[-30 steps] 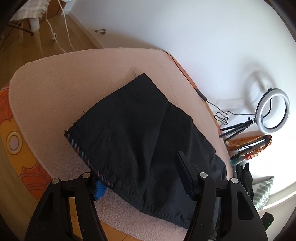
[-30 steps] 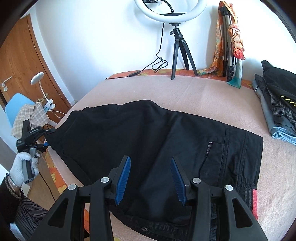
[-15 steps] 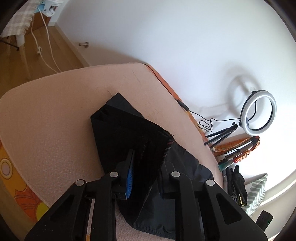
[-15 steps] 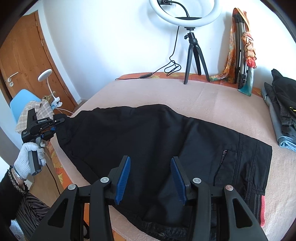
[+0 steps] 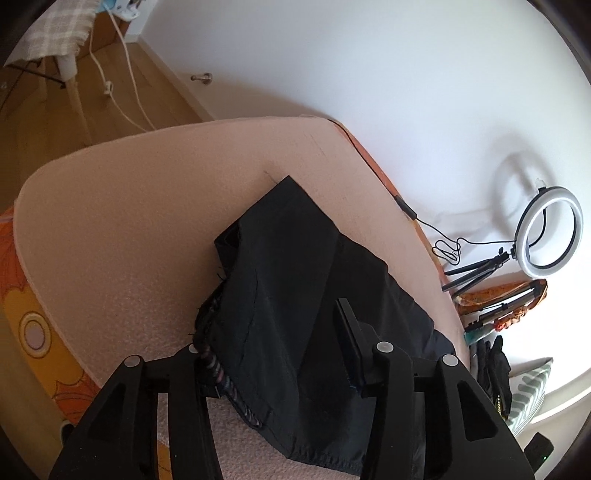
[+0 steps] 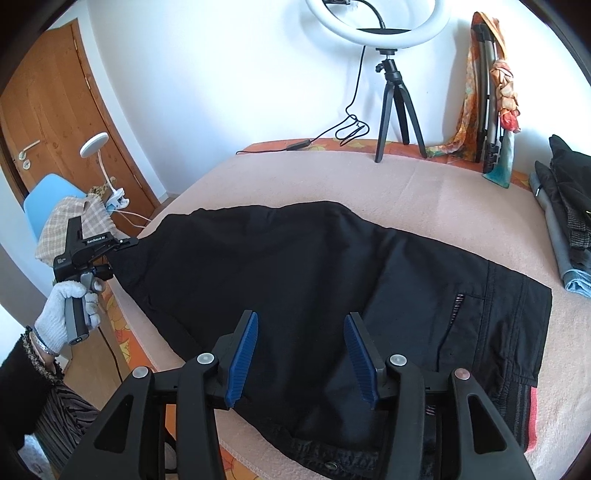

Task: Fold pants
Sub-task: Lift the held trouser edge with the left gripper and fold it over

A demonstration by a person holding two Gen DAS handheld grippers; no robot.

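Looks like someone's bedroom at home: bed (image 6: 424,192) with a pink blanket, wooden door (image 6: 48,122), parquet floor (image 5: 55,122), ring light (image 6: 376,22) on a tripod, clothes pile (image 6: 569,206).

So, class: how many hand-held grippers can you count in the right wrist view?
2: the right hand-held gripper in the foreground over the black pants, and the left hand-held gripper at the pants' left end.
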